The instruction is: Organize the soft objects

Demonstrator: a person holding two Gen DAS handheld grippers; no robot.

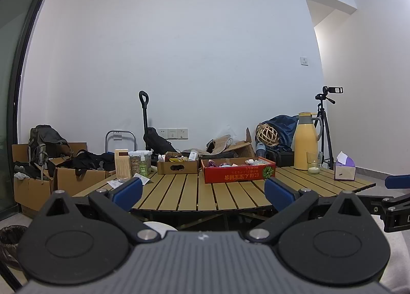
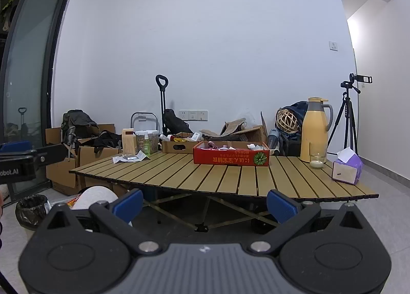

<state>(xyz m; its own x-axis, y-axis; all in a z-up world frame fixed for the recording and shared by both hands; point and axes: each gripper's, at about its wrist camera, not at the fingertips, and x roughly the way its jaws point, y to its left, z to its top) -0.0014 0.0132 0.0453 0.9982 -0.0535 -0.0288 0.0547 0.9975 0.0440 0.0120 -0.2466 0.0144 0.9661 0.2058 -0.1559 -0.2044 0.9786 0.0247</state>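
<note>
Nearest the lens in each wrist view is the dark ribbed body of the tool itself, with two round black hubs and two arms that end in blue pads. The left gripper [image 1: 203,191] is held off the near edge of the slatted wooden table [image 1: 230,191], its fingers spread wide apart with nothing between them. The right gripper [image 2: 205,206] sits lower and a little further back from the table, its fingers likewise wide apart and empty; its blue tip also shows at the right edge of the left view. On the far half of the table stands a red cardboard box [image 2: 230,156] with printed lettering and a green round mark on its front, and in it lie the soft things [image 2: 252,145], small pale and pinkish pieces too small to tell apart. Just left of it and behind sits a brown cardboard box [image 1: 177,166] with other small items. Further left stand a green spray bottle [image 2: 146,145], a clear jar and a tan carton, with a paper packet lying in front of them. At the right end are a yellow thermos jug [image 2: 314,130], a glass [image 2: 317,156] just in front of it, and a purple tissue pack [image 2: 346,169] near the table's right edge. A white paper roll [image 2: 96,197] lies low beside the table, and a tripod [image 2: 347,119] stands by the wall.
</note>
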